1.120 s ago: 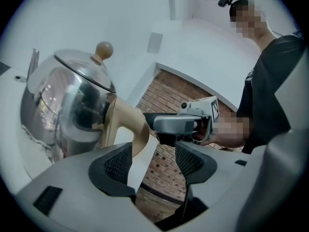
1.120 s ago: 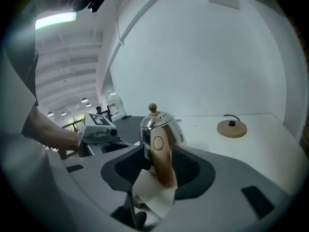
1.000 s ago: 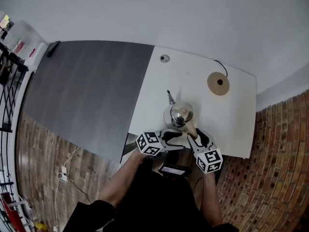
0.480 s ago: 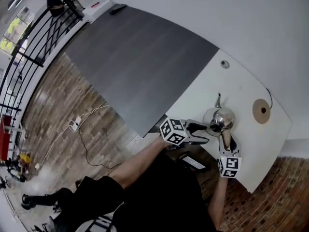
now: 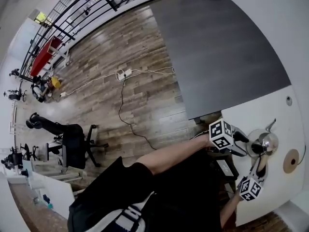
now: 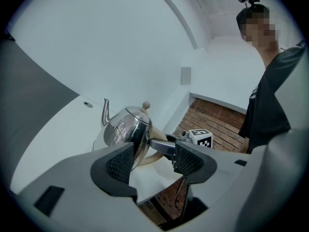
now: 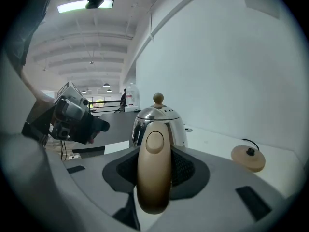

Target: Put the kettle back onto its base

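Observation:
The steel kettle (image 5: 267, 141) with a beige handle (image 7: 154, 173) stands on the white table (image 5: 285, 120). Its round tan base (image 5: 291, 161) lies apart from it, to the kettle's right in the right gripper view (image 7: 247, 157). My right gripper (image 7: 154, 170) has just been closing its jaws around the handle, and both pads lie against its sides with no gap showing. In the head view it (image 5: 260, 164) comes in from the near side. My left gripper (image 6: 153, 161) stands open just short of the kettle's body (image 6: 126, 129), with nothing between its pads.
A dark grey table (image 5: 227, 47) adjoins the white one on the left. A cord runs from the base toward the white wall. Wooden floor with cables and an office chair (image 5: 72, 144) lies below. A brick wall (image 6: 217, 124) stands beyond the table's end.
The head view has swung far round, so the table now sits at the lower right edge. Both grippers stay by the kettle, the right one still at the handle.

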{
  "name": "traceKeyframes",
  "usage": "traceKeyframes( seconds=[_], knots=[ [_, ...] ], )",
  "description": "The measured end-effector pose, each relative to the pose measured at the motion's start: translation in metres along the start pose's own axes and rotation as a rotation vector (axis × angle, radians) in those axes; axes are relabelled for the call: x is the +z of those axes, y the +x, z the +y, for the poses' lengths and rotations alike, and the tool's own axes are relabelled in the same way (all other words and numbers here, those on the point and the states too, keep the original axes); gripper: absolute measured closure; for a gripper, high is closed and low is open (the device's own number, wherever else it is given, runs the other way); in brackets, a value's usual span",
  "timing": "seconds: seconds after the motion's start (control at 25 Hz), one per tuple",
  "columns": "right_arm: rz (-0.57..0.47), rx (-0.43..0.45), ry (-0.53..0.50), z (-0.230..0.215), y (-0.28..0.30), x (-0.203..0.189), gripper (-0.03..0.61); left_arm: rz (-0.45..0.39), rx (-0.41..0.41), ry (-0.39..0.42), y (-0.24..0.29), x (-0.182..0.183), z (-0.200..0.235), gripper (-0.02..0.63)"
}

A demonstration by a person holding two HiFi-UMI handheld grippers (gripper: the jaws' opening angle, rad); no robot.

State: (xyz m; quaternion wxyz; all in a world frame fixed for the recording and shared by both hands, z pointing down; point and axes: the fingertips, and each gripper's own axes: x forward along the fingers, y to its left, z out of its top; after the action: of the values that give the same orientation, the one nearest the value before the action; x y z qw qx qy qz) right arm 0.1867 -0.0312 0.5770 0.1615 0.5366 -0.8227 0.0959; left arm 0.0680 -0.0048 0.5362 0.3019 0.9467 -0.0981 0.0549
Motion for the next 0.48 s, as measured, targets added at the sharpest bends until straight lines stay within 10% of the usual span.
traceKeyframes(
  seconds=[0.48],
  knots=[
    [0.048,-0.071,0.075,-0.018,-0.015,0.033,0.445,-0.03,-0.151,-0.047,0.045,0.039,0.027,0.331]
  ],
)
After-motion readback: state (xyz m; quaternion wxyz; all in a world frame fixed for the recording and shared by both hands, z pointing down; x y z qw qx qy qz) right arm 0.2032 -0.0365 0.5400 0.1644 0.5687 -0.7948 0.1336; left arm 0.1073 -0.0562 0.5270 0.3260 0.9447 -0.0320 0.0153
